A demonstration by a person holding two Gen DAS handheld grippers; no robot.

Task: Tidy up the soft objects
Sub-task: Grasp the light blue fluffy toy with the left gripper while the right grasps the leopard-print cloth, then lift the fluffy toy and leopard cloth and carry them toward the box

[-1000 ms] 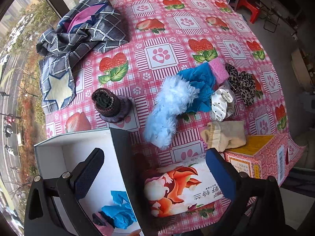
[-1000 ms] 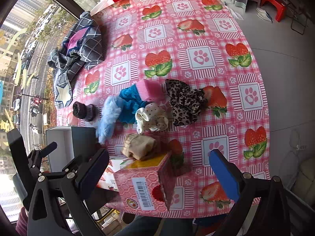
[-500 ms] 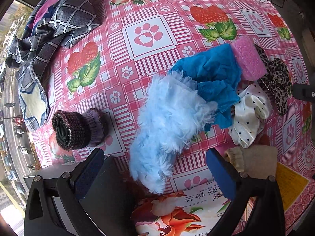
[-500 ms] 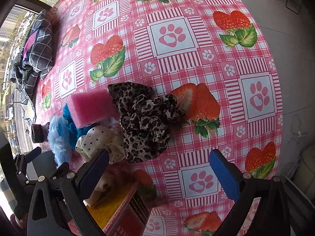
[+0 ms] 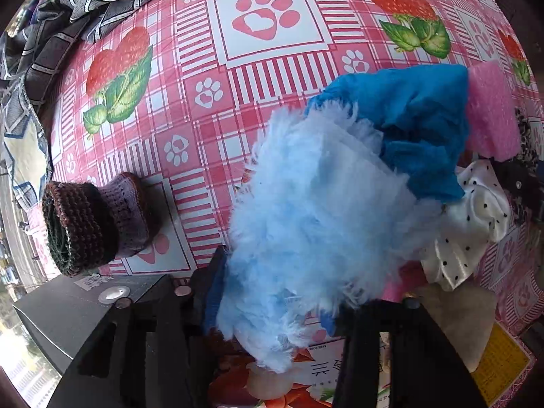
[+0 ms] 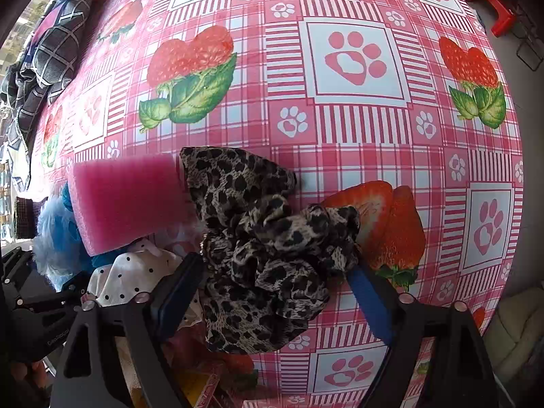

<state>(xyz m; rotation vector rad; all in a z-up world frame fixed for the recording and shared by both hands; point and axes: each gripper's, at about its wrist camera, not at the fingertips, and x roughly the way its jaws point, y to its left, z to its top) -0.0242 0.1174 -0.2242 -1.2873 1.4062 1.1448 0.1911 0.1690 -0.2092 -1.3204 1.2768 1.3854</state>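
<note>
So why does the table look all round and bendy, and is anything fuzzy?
Both wrist views use fisheye lenses, so the tablecloth bulges like a ball with dark corners. In the left view the fluffy light-blue cloth sits very close and looks soft; in the right view the leopard-print scrunchie looks sharp.

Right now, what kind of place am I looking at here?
Probably a home dining area: a table under a strawberry-and-paw tablecloth, a red plastic stool on the floor, a folded plaid garment beside a window.

Strawberry tablecloth [image 6: 357, 125], red stool [image 6: 493, 3]
</note>
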